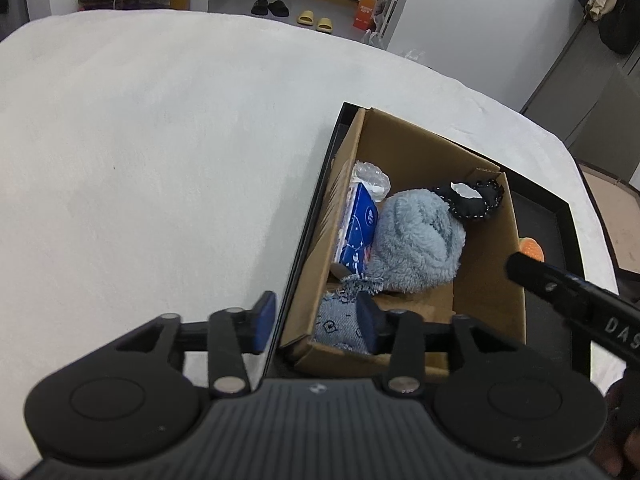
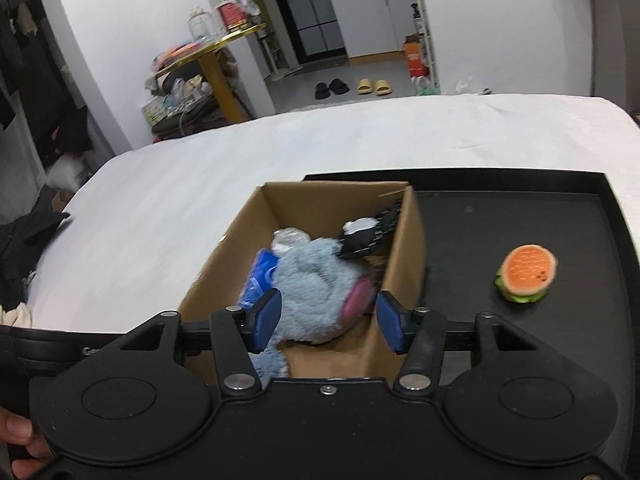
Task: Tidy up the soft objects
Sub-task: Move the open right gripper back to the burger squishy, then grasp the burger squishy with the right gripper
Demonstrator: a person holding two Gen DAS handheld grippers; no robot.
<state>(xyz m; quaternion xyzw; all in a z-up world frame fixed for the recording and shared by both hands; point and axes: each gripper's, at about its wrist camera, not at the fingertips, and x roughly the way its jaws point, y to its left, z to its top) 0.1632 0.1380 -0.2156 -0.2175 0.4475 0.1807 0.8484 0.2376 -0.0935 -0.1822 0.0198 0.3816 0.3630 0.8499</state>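
— Where's the grey-blue plush [image 2: 316, 292]?
— Lying in the cardboard box [image 2: 404, 276], beside a blue tissue pack [image 1: 358, 228], with a black pouch [image 1: 472, 198] at the far end and a denim piece [image 1: 340, 322] at the near end.

— And the burger toy [image 2: 526, 267]?
— Outside the box, alone on the black tray [image 2: 520, 216].

— Right gripper [image 2: 328, 322]?
— Spread wide, holding nothing; hovering over the box's near end, one blue pad [image 2: 266, 320] above the plush, the other over the box's right wall.

— Left gripper [image 1: 316, 322]?
— Also spread and empty, straddling the box's left wall; right pad [image 1: 370, 322] just over the denim, contact unclear.

— Underneath?
— Tray resting on a white cloth [image 1: 160, 160].
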